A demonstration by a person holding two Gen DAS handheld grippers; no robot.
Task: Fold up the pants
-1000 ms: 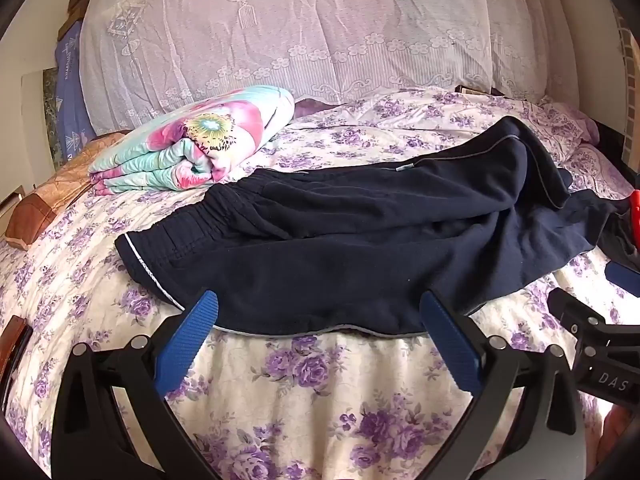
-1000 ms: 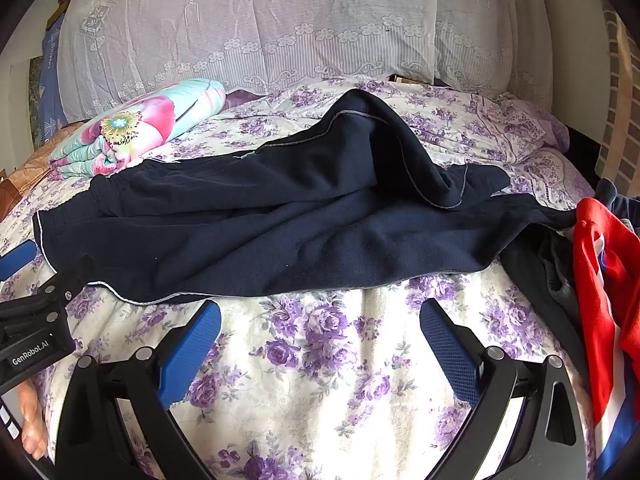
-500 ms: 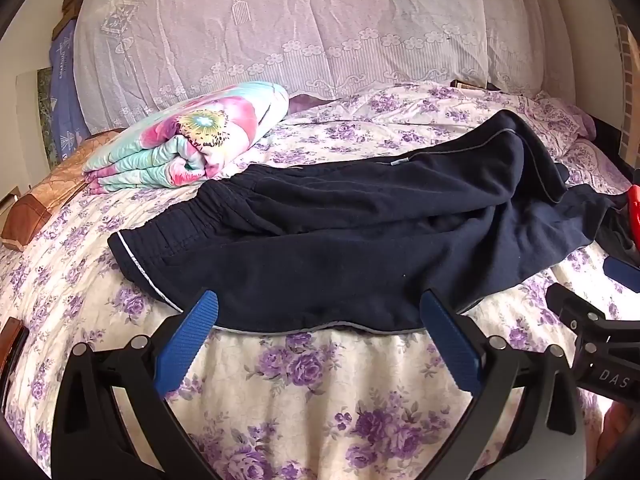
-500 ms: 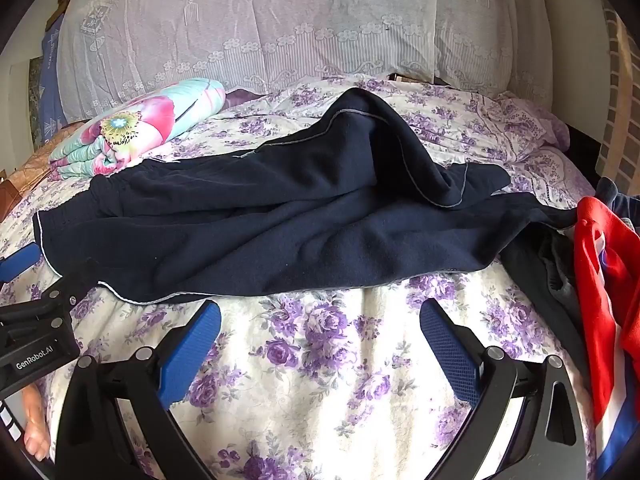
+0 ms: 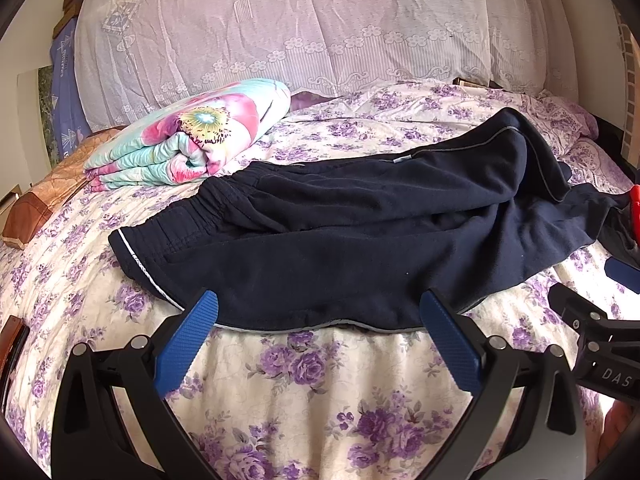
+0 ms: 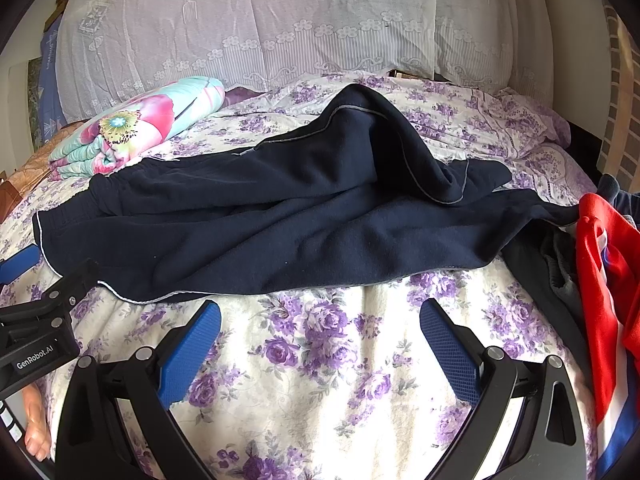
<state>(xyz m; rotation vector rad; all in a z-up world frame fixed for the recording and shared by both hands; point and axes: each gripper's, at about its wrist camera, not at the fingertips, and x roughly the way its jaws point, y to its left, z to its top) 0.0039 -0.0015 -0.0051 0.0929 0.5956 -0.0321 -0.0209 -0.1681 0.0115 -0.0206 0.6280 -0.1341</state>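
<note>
Dark navy pants (image 5: 360, 240) lie crumpled across a bed with a purple-flowered sheet (image 5: 312, 392). The waistband is at the left, and the legs run right, one bunched up over the other. The pants also show in the right wrist view (image 6: 280, 232). My left gripper (image 5: 318, 314) is open, its blue fingertips at the near hem of the pants, holding nothing. My right gripper (image 6: 320, 320) is open and empty, just short of the pants' near edge, over bare sheet.
A folded flowered quilt (image 5: 192, 140) lies at the back left. Lace-covered pillows (image 5: 312, 24) line the headboard. A red, white and blue garment (image 6: 604, 300) and dark clothes (image 6: 556, 272) lie at the right edge of the bed.
The left gripper has moved slightly forward and down toward the pants' near hem. The right gripper has barely moved. Both stay open.
</note>
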